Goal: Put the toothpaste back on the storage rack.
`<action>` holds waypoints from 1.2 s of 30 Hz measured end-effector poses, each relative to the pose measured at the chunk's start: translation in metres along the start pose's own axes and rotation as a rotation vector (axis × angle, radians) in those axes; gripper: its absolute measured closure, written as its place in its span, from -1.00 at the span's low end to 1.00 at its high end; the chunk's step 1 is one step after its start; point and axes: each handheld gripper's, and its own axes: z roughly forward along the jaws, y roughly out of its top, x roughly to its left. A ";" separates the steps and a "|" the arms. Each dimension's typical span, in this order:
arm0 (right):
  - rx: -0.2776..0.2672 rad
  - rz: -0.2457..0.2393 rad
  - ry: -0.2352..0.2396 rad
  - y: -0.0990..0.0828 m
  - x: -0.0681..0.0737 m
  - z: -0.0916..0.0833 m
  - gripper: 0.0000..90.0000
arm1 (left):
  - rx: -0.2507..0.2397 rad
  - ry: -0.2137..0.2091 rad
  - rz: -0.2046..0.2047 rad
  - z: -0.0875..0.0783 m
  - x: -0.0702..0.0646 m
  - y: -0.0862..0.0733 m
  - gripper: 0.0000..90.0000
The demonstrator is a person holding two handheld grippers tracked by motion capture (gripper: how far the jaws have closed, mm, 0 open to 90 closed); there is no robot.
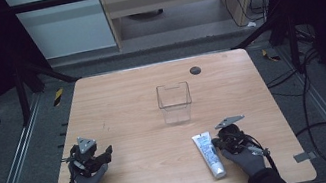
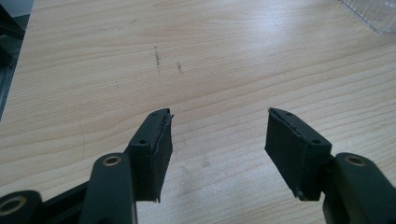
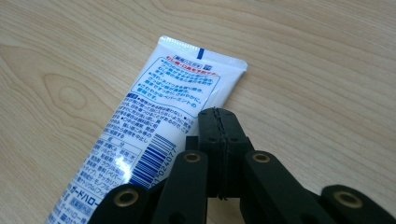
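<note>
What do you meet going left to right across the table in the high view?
Left tongs → clear plastic box → white tube → right tongs. The small dark disc near the far edge overlaps the tube's place in the order, so it is left out.

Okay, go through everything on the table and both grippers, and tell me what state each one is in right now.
left gripper: open, nothing between its jaws.
right gripper: shut, holding nothing, beside the tube.
tube: lying flat on the table, printed side up.
clear container: upright at mid-table, open-topped, looks empty.
table: wooden top with a few small scuffs.
</note>
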 end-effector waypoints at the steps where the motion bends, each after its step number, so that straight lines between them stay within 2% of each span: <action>1: 0.000 0.000 0.000 0.000 0.000 0.000 1.00 | 0.000 0.000 0.000 0.000 0.000 0.000 -0.12; 8: 0.000 -0.035 0.012 0.004 0.005 0.004 0.99 | 0.001 0.000 0.001 0.000 0.000 0.000 -0.12; 18: 0.006 -0.050 0.028 0.008 0.010 0.008 0.99 | 0.001 -0.001 0.001 0.000 0.000 0.000 -0.12; 23: 0.005 -0.057 0.019 0.008 0.012 0.009 0.97 | 0.002 -0.002 0.000 0.001 0.000 0.000 -0.12; 24: 0.005 -0.044 0.018 0.008 0.012 0.008 0.96 | 0.002 -0.002 -0.001 0.001 0.000 0.000 -0.13; 25: -0.005 -0.055 0.015 0.008 0.011 0.007 0.96 | 0.002 -0.003 -0.001 0.001 0.000 0.000 -0.13; 30: -0.046 -0.048 0.009 0.008 0.009 -0.003 0.91 | 0.000 -0.004 -0.004 0.000 0.000 0.001 -0.13; 36: -0.068 -0.053 -0.015 0.011 0.008 -0.018 0.69 | 0.001 -0.004 -0.001 0.001 0.000 0.001 -0.13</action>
